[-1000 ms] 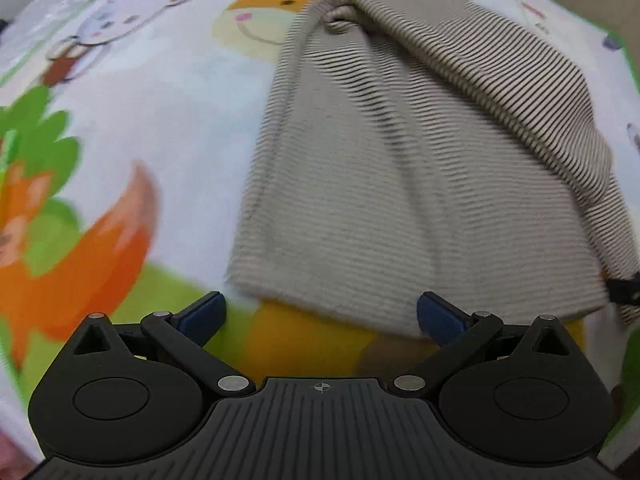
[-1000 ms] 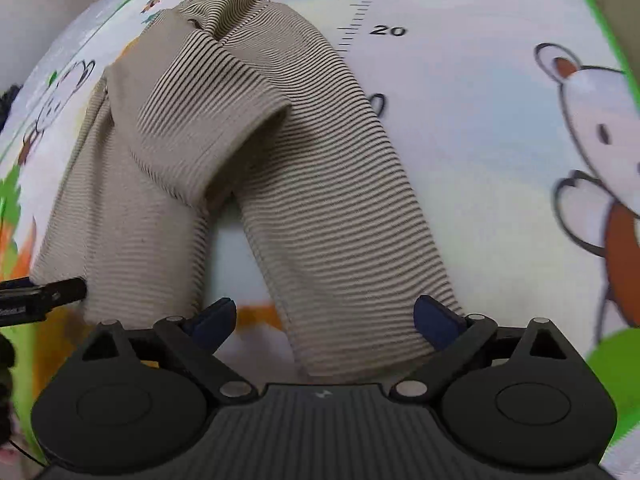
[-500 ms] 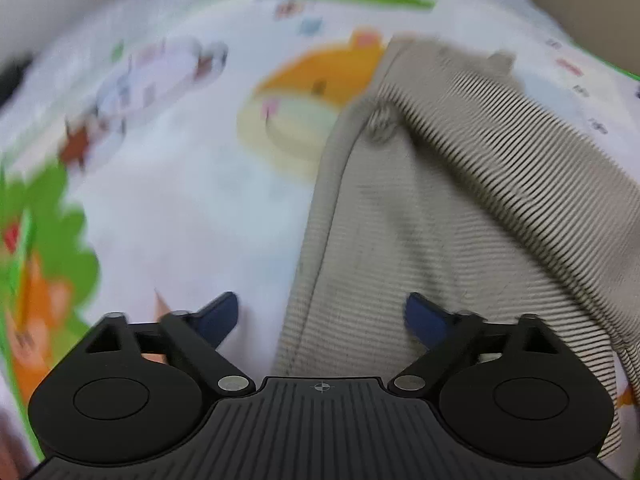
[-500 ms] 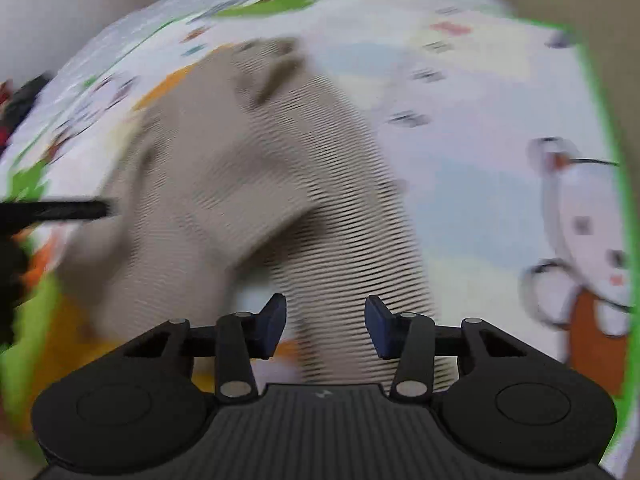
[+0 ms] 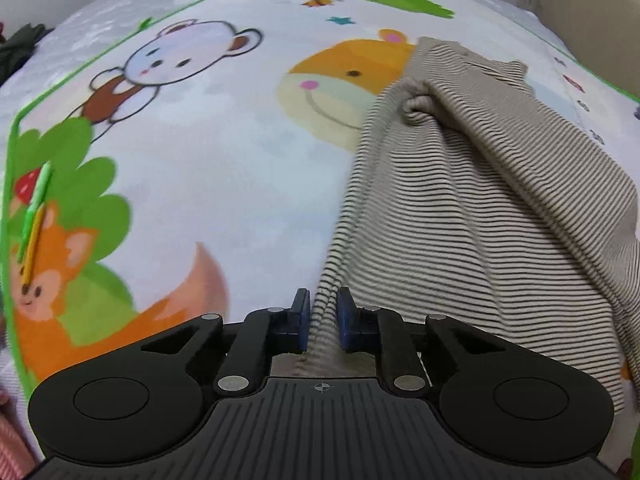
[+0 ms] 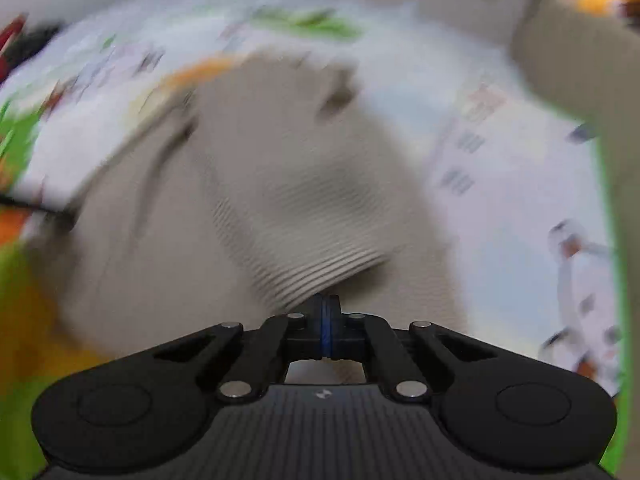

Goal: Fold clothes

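Observation:
A beige striped garment (image 5: 472, 208) lies on a cartoon-print play mat (image 5: 208, 152), with one part folded across its top. My left gripper (image 5: 323, 318) is shut on the garment's near left edge, and the cloth bunches between the blue pads (image 5: 301, 316). In the blurred right wrist view the garment (image 6: 280, 184) fills the middle. My right gripper (image 6: 328, 320) has its pads pressed together at the garment's near edge, with a striped fold lifted just beyond them.
The mat's green border (image 5: 12, 168) runs along the left. A dark cloth heap (image 5: 20, 46) lies past the far left corner. A beige padded wall (image 5: 592, 20) rises at the right and shows in the right wrist view (image 6: 576, 64).
Both grippers went from wide open to shut on the garment's near edge. The left moved forward to the left hem. The right view is now blurred by motion and the cloth is lifting.

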`<move>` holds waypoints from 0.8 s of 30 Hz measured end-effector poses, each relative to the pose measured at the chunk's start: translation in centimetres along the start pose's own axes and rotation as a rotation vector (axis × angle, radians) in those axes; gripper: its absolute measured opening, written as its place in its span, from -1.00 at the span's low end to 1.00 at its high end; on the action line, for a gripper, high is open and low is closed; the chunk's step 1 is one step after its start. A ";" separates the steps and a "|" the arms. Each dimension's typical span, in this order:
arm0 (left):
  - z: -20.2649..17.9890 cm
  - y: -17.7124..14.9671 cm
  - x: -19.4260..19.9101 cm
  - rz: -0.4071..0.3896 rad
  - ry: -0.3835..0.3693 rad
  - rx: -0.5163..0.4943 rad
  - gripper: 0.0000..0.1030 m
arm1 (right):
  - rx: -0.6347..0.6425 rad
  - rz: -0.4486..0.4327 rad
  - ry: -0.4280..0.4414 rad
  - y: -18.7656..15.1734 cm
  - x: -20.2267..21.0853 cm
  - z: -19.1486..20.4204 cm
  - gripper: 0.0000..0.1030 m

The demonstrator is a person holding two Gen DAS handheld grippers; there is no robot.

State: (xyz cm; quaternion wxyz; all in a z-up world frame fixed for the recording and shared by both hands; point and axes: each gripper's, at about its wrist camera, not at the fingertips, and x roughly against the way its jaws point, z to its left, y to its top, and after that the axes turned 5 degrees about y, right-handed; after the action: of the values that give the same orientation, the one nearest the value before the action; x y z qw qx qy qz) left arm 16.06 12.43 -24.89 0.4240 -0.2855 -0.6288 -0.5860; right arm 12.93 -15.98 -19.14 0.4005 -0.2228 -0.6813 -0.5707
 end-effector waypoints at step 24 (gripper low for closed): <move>-14.9 2.6 5.9 -0.528 -0.100 -0.649 0.85 | -0.536 -0.100 0.649 7.1 0.8 -6.9 -0.94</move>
State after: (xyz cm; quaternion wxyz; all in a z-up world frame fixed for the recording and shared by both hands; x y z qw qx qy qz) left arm 18.41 -2.55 -19.13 0.1162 -0.2614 -0.4830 -0.8276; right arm 19.89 -20.89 -14.06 0.4940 -0.0942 -0.3575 -0.7870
